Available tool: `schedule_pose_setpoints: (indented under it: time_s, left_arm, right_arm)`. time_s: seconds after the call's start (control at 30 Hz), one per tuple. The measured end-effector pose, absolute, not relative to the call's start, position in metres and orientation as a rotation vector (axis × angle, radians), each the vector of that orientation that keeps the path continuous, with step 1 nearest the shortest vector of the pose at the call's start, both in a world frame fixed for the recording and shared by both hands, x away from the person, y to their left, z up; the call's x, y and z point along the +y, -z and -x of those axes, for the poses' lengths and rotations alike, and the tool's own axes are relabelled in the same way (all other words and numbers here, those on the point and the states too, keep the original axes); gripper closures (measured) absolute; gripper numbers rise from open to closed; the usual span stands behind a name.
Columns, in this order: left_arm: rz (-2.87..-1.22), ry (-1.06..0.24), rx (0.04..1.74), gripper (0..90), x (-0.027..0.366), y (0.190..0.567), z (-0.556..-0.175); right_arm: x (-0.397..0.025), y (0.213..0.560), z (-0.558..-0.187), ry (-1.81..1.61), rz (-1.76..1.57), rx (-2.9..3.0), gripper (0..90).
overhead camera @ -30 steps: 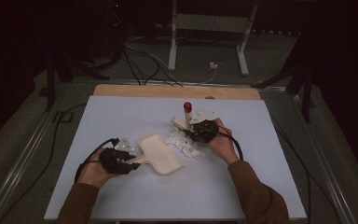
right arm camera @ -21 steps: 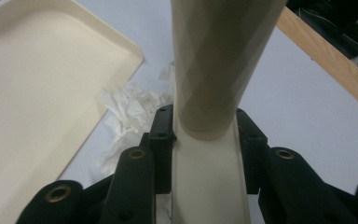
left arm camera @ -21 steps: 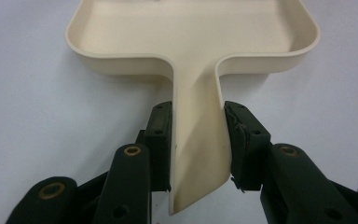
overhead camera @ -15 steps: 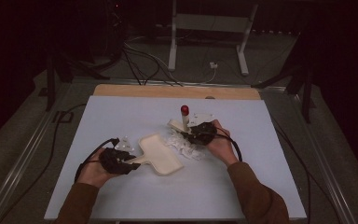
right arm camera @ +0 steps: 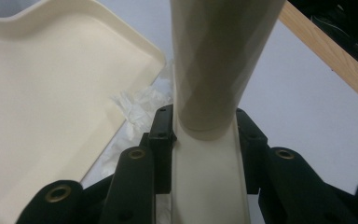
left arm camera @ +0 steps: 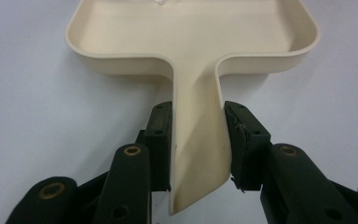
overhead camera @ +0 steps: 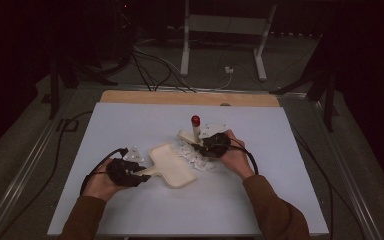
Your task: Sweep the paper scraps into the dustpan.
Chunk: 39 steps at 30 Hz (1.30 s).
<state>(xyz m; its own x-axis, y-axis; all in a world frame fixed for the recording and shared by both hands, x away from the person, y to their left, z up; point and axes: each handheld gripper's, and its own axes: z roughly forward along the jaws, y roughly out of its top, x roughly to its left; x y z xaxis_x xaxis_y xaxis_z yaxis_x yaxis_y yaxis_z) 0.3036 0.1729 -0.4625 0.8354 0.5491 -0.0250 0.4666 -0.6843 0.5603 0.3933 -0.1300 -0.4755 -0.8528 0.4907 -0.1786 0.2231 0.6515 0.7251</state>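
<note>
The left claw [left arm camera: 193,140] clamps the cream dustpan [overhead camera: 172,165] handle, while the right claw [right arm camera: 204,135] clamps the red-tipped brush [overhead camera: 195,131] beside paper scraps [overhead camera: 192,155].

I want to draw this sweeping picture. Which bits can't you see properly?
- Brush: in the high view the right gripper and hand cover its bristle end; in the right gripper view the top edge cuts off its handle.
- Dustpan: the left gripper view's top edge cuts off its front lip.
- White scraps: too small and blurred in the high view to tell what they are or to count.
</note>
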Motion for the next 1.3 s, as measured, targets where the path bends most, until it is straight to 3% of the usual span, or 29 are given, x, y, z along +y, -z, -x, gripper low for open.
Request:
schedule_pose_setpoints:
  time_s: [1.3]
  left_arm:
    - [-2.448,-0.194,0.736,65.8,0.171,0.463,-0.304]
  right_arm:
    - [-0.109,0.467,-0.371,-1.104,-0.396,2.540,66.9]
